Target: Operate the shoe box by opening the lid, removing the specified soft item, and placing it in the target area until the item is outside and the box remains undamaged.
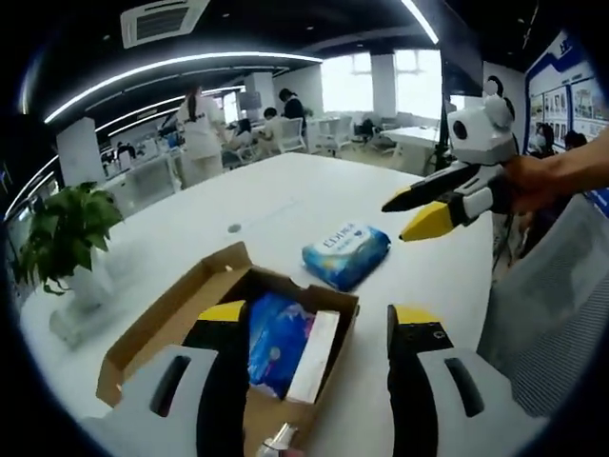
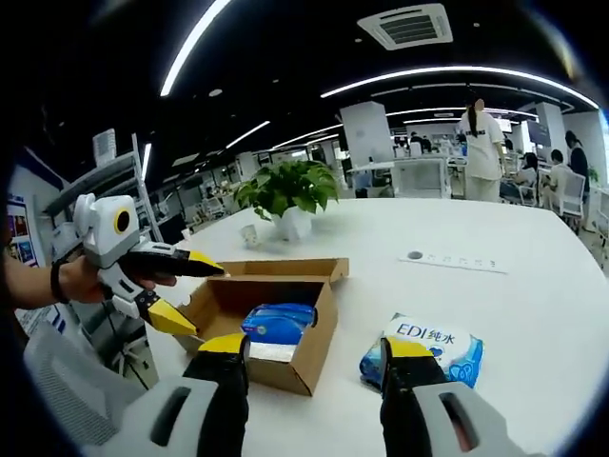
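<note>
An open brown cardboard shoe box (image 1: 152, 328) (image 2: 304, 357) lies on the white table, its flaps folded outward. Inside lies a blue soft pack (image 1: 276, 338) (image 2: 281, 322) beside a white strip (image 1: 314, 357). A second blue-and-white pack (image 1: 345, 252) (image 2: 423, 347) rests on the table beside the box. My left gripper (image 1: 319, 314) (image 2: 209, 301) is open over the box's near end, holding nothing. My right gripper (image 2: 316, 345) (image 1: 395, 219) is open and empty, hovering above the table near the loose pack.
A potted plant (image 1: 62, 228) (image 2: 285, 190) stands on the table (image 1: 285, 190) (image 2: 476, 286) beyond the box. A grey mesh chair (image 1: 552, 314) (image 2: 57, 390) sits at the table's edge. People and desks are far behind.
</note>
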Demonstrator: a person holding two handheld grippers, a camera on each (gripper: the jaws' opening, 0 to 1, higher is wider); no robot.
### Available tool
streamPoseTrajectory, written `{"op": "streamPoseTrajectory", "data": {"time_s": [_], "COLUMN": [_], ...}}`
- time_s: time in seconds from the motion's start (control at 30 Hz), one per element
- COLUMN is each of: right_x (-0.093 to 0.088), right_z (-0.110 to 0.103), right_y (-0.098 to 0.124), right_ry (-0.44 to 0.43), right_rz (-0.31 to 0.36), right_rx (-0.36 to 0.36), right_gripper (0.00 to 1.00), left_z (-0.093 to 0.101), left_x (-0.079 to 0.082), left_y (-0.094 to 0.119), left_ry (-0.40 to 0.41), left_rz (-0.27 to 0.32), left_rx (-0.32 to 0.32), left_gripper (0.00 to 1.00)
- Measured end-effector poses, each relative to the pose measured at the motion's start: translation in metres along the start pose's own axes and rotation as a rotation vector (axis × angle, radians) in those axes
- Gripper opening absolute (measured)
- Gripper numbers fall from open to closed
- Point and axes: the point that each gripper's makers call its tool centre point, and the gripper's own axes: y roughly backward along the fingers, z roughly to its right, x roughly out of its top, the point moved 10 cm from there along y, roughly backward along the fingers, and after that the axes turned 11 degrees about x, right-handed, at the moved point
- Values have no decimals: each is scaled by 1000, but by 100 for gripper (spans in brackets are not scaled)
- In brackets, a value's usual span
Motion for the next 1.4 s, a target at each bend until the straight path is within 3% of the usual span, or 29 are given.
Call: {"op": "streamPoseTrajectory", "data": {"time_s": [0.1, 0.23, 0.63, 0.97, 1.4], "right_x": [-5, -10, -21, -31, 1], "right_z": [-6, -13, -27, -30, -22], "right_y": [-2, -5, -6, -17, -50], "right_ry": [-9, -18, -24, -15, 92], "right_rz": [6, 10, 35, -8, -94], "right_rx": [0, 4, 17, 55, 133], "right_gripper": [53, 54, 54, 55, 56], "left_z": [1, 3, -7, -13, -15], "left_x": [-4, -5, -20, -29, -34], "left_y": [2, 8, 22, 38, 35], "left_ry": [8, 87, 129, 157, 154], "left_rz": [-8, 0, -15, -40, -60], "left_rx": [13, 34, 114, 214, 226], "left_gripper": [58, 58, 60, 62, 62]}}
